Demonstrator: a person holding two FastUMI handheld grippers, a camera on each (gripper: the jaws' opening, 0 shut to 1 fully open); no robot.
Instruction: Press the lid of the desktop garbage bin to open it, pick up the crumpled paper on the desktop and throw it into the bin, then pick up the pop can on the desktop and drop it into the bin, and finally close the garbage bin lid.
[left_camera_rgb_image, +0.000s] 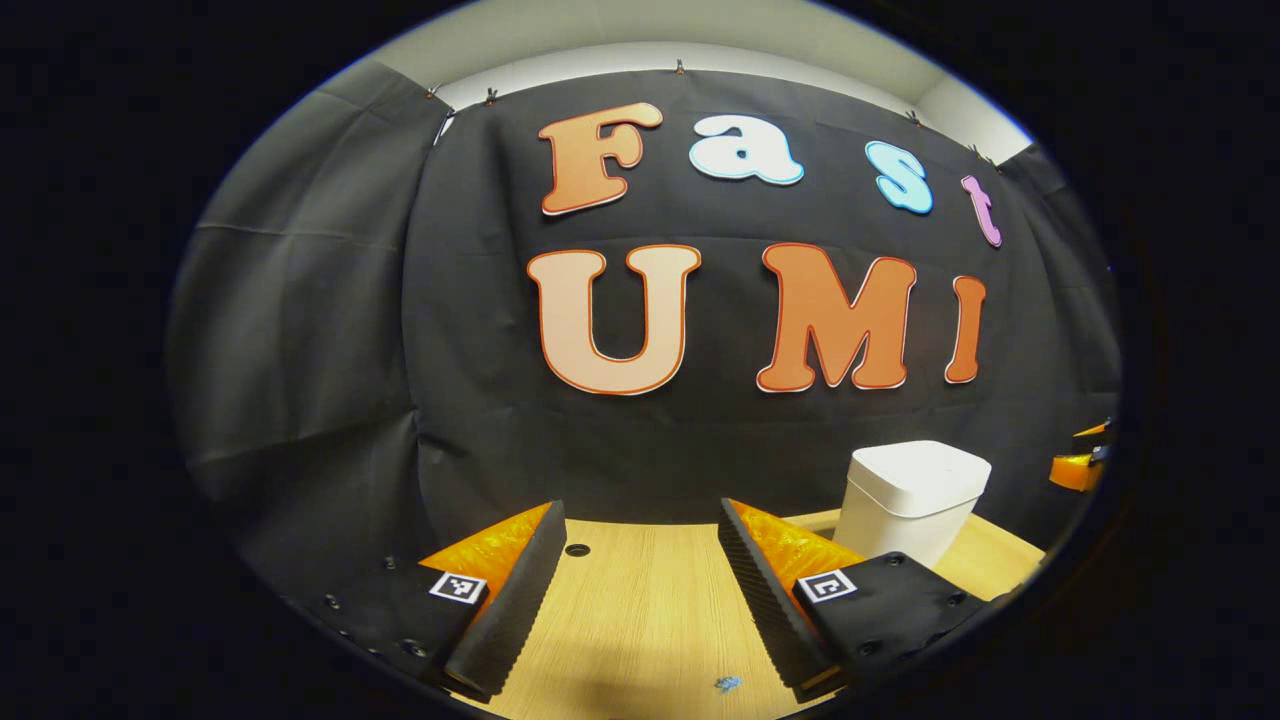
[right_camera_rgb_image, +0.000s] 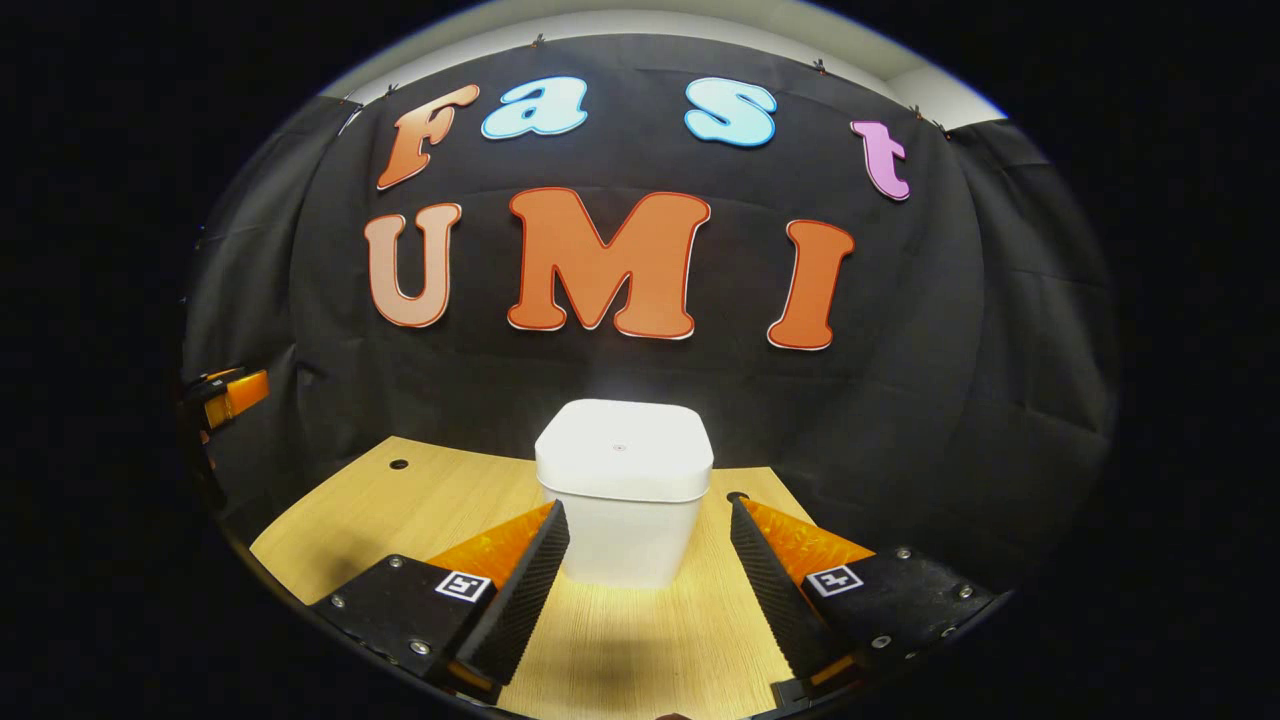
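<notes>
A white garbage bin (right_camera_rgb_image: 625, 490) with rounded corners stands on the wooden desktop (right_camera_rgb_image: 400, 510), its lid (right_camera_rgb_image: 624, 445) down flat. My right gripper (right_camera_rgb_image: 650, 560) is open, aimed straight at the bin's front and a short way from it. In the left gripper view the same bin (left_camera_rgb_image: 910, 500) stands to the right, beyond my open left gripper (left_camera_rgb_image: 640, 570), which has nothing between its fingers. The other gripper shows at the right edge (left_camera_rgb_image: 1085, 460) of the left gripper view and at the left edge (right_camera_rgb_image: 225, 395) of the right gripper view.
The desktop (left_camera_rgb_image: 640, 610) ends at the black cloth wall behind the bin. A round hole (left_camera_rgb_image: 577, 549) sits near its back edge, and it shows as a hole (right_camera_rgb_image: 399, 465) in the right gripper view. A small blue scrap (left_camera_rgb_image: 727, 683) lies on the wood near me.
</notes>
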